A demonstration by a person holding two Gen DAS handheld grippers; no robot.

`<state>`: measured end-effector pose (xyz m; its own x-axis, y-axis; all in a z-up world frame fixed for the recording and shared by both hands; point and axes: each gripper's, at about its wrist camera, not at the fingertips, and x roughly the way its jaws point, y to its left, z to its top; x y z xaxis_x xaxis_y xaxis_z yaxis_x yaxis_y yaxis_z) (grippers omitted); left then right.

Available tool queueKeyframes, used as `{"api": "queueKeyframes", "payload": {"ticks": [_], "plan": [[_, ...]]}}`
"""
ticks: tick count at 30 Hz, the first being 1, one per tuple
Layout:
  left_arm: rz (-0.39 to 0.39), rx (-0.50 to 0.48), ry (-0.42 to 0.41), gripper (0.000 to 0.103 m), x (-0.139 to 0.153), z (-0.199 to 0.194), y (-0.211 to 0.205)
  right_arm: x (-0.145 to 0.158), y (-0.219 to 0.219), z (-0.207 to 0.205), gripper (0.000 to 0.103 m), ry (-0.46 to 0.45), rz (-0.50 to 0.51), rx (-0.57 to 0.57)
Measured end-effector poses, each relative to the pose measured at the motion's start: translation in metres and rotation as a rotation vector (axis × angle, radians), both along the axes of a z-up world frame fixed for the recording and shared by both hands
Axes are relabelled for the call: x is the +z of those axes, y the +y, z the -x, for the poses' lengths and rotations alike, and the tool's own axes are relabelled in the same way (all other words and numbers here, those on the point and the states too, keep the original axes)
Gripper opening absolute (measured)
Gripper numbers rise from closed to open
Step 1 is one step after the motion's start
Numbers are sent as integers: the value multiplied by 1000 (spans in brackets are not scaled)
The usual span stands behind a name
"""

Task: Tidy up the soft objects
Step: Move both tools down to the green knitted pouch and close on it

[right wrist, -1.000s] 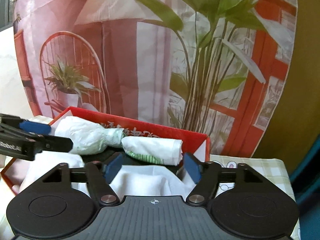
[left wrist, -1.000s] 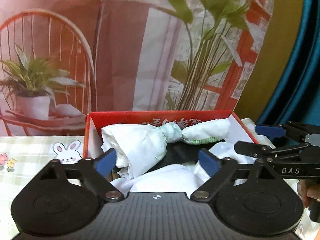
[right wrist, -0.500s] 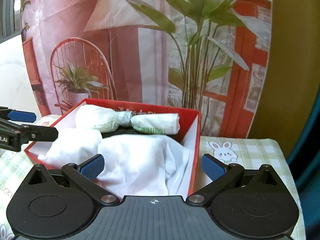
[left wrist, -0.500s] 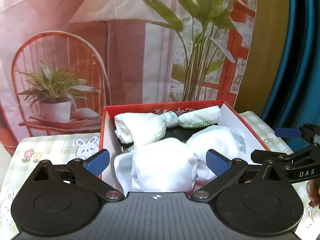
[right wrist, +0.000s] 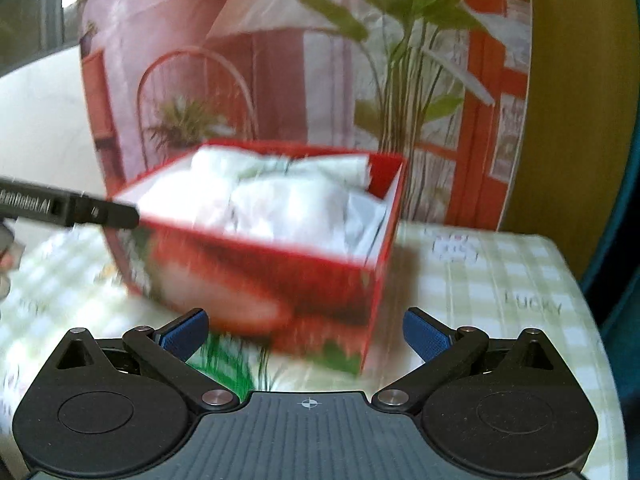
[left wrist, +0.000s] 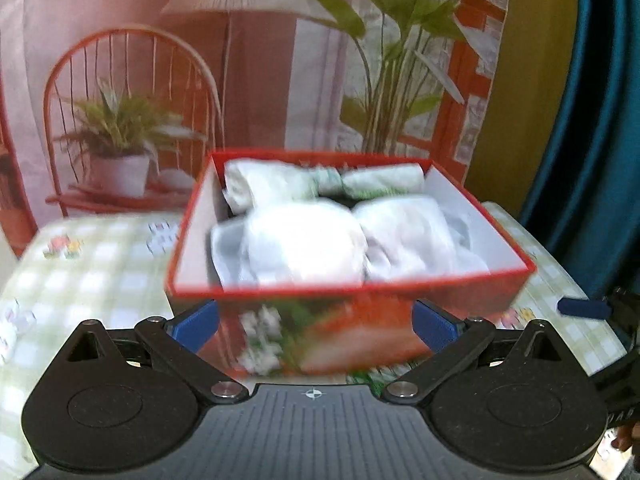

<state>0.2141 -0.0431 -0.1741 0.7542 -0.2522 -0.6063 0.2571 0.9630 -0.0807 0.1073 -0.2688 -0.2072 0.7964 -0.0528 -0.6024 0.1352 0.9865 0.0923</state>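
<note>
White bundles fill the red box to its rim; bare tablecloth flanks it.

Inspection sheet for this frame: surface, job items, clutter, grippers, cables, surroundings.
Surface: green checked tablecloth with cartoon prints.
Job's things: red box holding white cloth bundles and a rolled green-white cloth at the back.
Clutter: nothing seen.
Grippers: left gripper and right gripper both open, holding nothing, in front of the box.
Cables: nothing seen.
Surroundings: printed backdrop of chair and plants; teal curtain at the right.
</note>
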Motion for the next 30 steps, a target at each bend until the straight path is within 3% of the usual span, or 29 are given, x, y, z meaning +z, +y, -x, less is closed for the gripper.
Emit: {"api": "queueKeyframes", "payload": {"ticks": [9, 12, 17, 20, 30], "plan": [[60, -1, 136, 103, -56, 18, -4, -57, 7, 37, 96, 138, -93, 9], [76, -19, 161, 103, -68, 22, -5, -64, 14, 36, 88, 169, -88, 32], [116, -51, 162, 103, -72, 27, -2, -68, 27, 24, 64, 183, -112, 91], [141, -67, 157, 102, -72, 30, -1, -69, 37, 15, 57, 184, -123, 137], [164, -84, 171, 100, -76, 43, 6, -70, 95, -14, 56, 162, -117, 286]]}}
